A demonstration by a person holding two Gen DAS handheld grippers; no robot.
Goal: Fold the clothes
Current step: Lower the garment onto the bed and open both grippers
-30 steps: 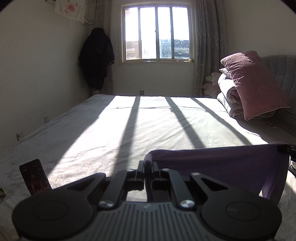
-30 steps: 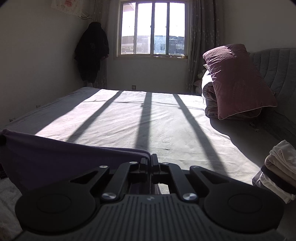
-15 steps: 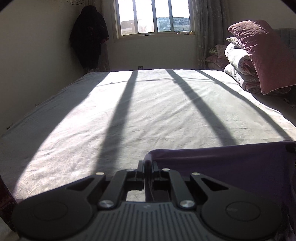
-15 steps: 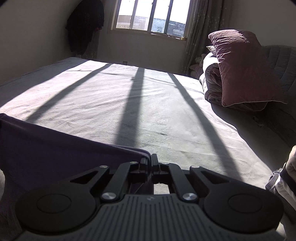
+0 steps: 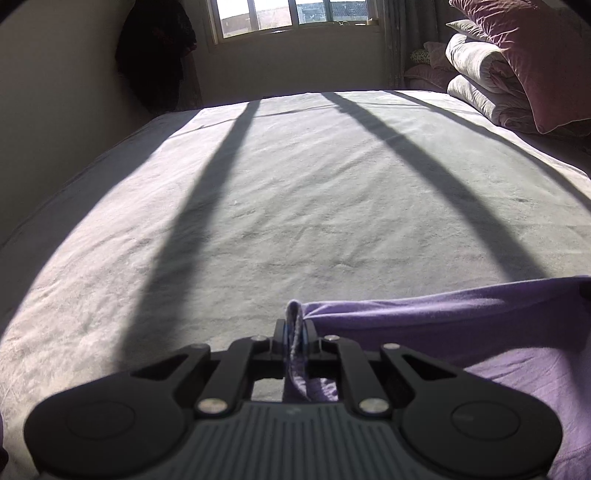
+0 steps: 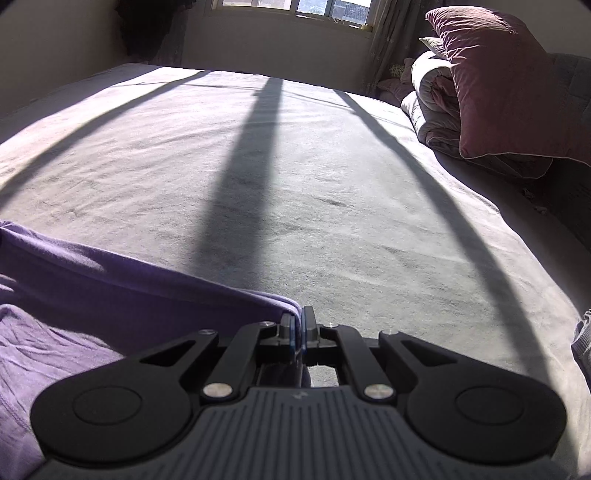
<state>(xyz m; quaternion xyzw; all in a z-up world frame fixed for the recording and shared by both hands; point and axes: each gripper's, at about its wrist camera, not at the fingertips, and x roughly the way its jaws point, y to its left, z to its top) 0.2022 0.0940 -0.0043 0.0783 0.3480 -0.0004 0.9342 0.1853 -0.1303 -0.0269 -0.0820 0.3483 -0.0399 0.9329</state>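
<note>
Harsh window (image 5: 295, 14) sunlight, long bar shadows, fisheye-warped edges

A wide bed (image 5: 295, 206) with a pale sheet fills the room, sunlit and crossed by long dark shadow bars. At the far wall a window (image 5: 291, 16) lets in bright daylight, with a curtain (image 6: 380, 40) at its right. A dark coat (image 5: 155, 55) hangs far left against the plain wall. Far right, a pink pillow (image 6: 506, 85) leans on a folded quilt (image 5: 484, 85).
</note>
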